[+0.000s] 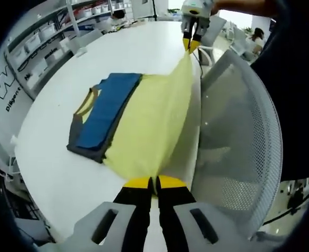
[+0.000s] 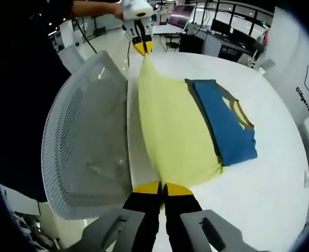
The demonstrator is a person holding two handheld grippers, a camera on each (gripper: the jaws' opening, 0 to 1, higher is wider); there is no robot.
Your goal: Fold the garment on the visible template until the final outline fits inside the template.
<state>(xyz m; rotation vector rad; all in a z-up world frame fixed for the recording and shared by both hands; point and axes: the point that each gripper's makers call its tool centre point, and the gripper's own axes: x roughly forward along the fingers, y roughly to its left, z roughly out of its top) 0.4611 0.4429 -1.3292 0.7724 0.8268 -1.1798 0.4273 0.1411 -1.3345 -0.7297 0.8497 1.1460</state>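
You had the left gripper [image 1: 154,182] and right gripper [image 2: 163,187] each clenched on an edge of the yellow garment [image 1: 152,123], stretched over the white counter [image 1: 54,147] beside the blue template [image 1: 107,113], near a wall lettered "Diligent" [image 1: 12,98].

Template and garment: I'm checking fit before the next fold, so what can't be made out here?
- Template: its near side lies under the yellow garment in both views.
- Whether any outline is marked on the table: cannot tell.
- Garment corners: hidden inside the shut left gripper and right gripper.
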